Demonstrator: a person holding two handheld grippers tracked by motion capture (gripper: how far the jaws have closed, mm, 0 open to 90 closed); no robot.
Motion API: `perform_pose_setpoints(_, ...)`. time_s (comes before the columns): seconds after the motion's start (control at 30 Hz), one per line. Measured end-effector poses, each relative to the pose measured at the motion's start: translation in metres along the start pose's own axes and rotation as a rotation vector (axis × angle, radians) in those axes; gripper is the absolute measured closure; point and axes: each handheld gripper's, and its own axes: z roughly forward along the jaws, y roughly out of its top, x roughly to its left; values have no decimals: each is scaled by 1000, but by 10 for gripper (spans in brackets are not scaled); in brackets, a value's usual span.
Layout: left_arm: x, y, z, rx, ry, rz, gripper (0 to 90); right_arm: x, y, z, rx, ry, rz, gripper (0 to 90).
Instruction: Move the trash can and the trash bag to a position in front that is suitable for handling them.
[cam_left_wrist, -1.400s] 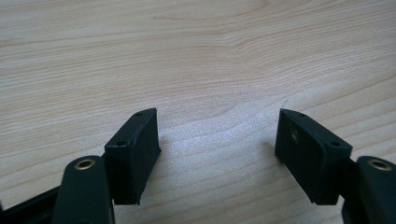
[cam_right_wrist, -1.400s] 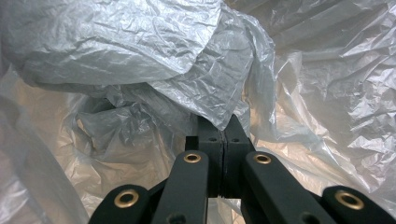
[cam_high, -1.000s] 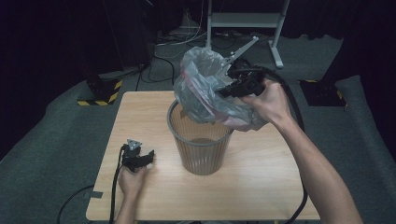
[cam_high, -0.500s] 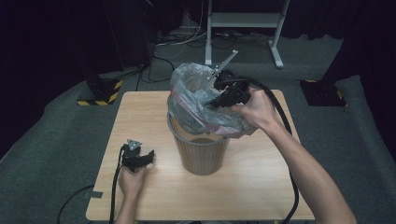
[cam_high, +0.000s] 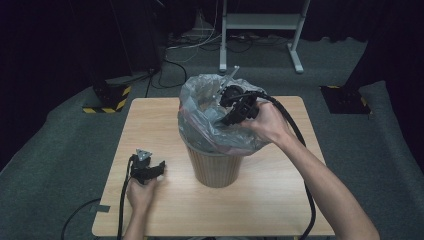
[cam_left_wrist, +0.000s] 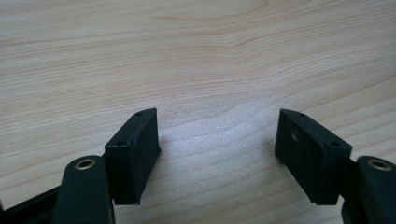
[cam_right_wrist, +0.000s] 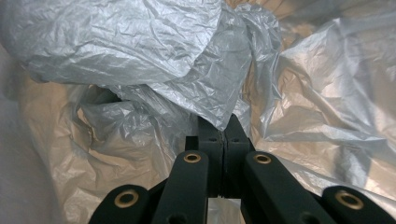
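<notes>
A round tan waste bin (cam_high: 217, 165) stands in the middle of the wooden table (cam_high: 150, 117). A crumpled grey plastic bag (cam_high: 205, 117) lies over its mouth and hangs down its right side. My right gripper (cam_high: 223, 120) reaches into the bag from the right, shut on a fold of the grey plastic bag (cam_right_wrist: 201, 88), with the jaws pressed together. Tan bin wall shows through the film around it. My left gripper (cam_high: 161, 167) rests on the table left of the bin, held by a hand. Its jaws stand open over bare wood, with its gripper (cam_left_wrist: 217, 149) holding nothing.
A black cable (cam_high: 295, 135) runs from the right gripper along the forearm and off the table's front edge. Behind the table are a metal stand's legs (cam_high: 260, 37), loose cables and yellow-black striped floor blocks (cam_high: 107, 97). Grey carpet surrounds the table.
The right gripper has come down and to the left with the bag, which now sits lower over the bin's mouth. The left gripper has stayed where it was.
</notes>
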Motion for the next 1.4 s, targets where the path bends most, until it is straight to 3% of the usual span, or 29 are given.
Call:
perform_pose_setpoints(0.5,0,0,0,-1,1,-2,306,11,1,29,142,-7,-49,898)
perform_pose_setpoints(0.8,0,0,0,0,0,-2,306,14,-2,44,196,-6,-71,896)
perform_pose_setpoints(0.9,0,0,0,0,0,-3,306,13,-4,42,157,7,-57,870)
perform_pose_setpoints(0.93,0,0,0,0,0,-3,306,10,-6,38,113,2,-38,789)
perform_pose_setpoints(1.17,0,0,0,2,0,1,306,4,-14,23,20,-23,2,645)
perform_pose_setpoints(1.4,0,0,0,1,0,0,306,-1,-22,1,-106,-91,31,496)
